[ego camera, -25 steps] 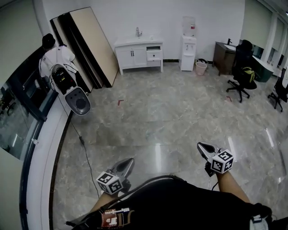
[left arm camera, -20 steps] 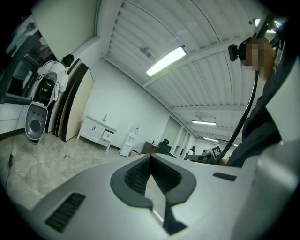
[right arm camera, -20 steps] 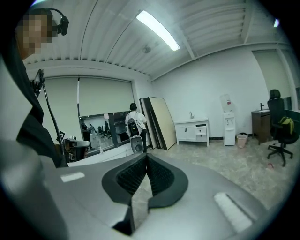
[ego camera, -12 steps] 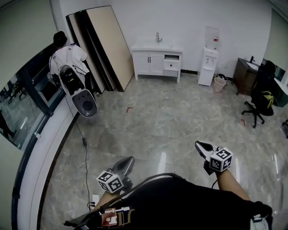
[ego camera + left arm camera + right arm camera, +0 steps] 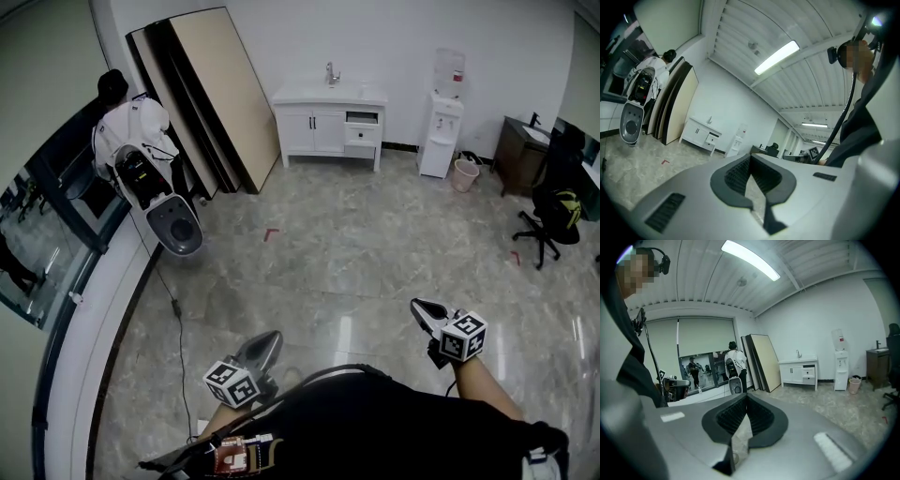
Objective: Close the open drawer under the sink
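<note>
A white sink cabinet point(image 5: 323, 122) stands against the far wall, across the marble floor. Its upper right drawer point(image 5: 361, 122) is pulled out, dark inside. The same cabinet point(image 5: 699, 134) and drawer point(image 5: 711, 138) are small and far away in the left gripper view; cabinet point(image 5: 799, 372) and drawer point(image 5: 808, 371) are just as distant in the right gripper view. My left gripper point(image 5: 272, 336) and right gripper point(image 5: 415, 303) are held low in front of my body, both pointing toward the cabinet. Each is shut with nothing in it, jaw tips meeting point(image 5: 750, 157) point(image 5: 746, 395).
A water dispenser point(image 5: 442, 139) and a bin point(image 5: 464, 174) stand right of the cabinet. Large boards point(image 5: 211, 94) lean on the wall to its left. A person in white point(image 5: 131, 127) bends over a machine point(image 5: 173, 220) at left. An office chair point(image 5: 553, 220) and a desk point(image 5: 520, 141) are at right.
The cabinet has grown larger and shifted right in the head view as I came nearer. Both grippers keep their places before my body, still shut.
</note>
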`<state>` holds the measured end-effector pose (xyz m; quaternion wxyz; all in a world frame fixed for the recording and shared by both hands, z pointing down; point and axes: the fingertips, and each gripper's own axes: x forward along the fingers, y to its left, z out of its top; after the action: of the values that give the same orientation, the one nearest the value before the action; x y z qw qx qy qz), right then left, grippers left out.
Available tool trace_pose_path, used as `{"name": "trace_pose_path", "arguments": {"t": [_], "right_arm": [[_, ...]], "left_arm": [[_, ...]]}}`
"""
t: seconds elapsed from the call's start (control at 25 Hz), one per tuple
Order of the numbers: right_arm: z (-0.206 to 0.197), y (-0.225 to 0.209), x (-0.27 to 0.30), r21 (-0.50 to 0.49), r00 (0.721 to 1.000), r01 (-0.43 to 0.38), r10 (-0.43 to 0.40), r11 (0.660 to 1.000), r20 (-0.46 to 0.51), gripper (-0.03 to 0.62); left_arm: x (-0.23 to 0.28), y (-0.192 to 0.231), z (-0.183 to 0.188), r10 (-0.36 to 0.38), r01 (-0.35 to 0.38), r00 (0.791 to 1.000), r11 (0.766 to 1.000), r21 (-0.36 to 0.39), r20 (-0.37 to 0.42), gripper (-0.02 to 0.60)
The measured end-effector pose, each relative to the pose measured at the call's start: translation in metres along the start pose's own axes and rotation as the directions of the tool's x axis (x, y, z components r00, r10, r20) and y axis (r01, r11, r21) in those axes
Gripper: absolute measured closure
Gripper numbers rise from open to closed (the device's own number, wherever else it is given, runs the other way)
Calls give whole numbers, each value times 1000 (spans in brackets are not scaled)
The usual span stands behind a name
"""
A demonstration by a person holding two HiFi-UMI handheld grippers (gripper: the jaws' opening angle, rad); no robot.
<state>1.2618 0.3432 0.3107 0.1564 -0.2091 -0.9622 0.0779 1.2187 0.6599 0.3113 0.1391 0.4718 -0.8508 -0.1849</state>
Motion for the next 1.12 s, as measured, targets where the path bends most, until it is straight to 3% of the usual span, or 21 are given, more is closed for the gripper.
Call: {"name": "trace_pose_path", "arguments": {"t": [0.52,0.84,1.12], "right_arm": [[79,-26,175,21,990,125,-126,992,63,592],[103,-32,271,-4,996,86,-86,996,38,592],[124,-88,329,36,999,31,-33,999,41,592]], "left_arm": [[78,186,124,-120,122,992,990,73,-33,583],[119,264,165,-118,121,992,991,63,-42,583],[177,299,171,-79,81,996,996,47,-41,583]]}}
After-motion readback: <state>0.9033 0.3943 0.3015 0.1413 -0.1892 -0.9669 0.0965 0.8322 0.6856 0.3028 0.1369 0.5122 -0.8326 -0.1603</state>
